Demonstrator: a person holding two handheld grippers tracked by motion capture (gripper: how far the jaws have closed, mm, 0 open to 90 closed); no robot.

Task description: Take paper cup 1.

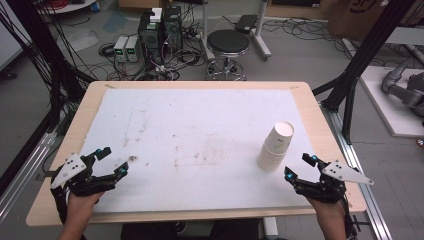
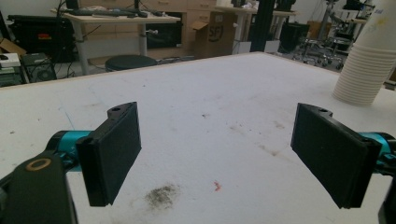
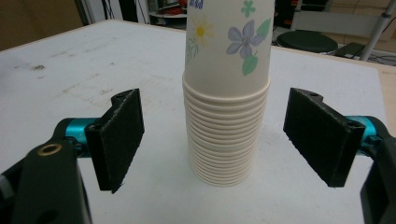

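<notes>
The stack of paper cups [image 3: 227,93] stands upright straight ahead of the right gripper [image 1: 300,166], whose wide-open jaws flank it untouched; the left gripper [image 1: 112,161], equally agape and empty, sits well apart.

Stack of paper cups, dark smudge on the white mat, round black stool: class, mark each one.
stack of paper cups [image 3: 227,126], right gripper view, ribbed rims mid-stack.
dark smudge [image 2: 161,196], left gripper view, its centre.
round black stool [image 1: 228,42], high view, seat top.
</notes>
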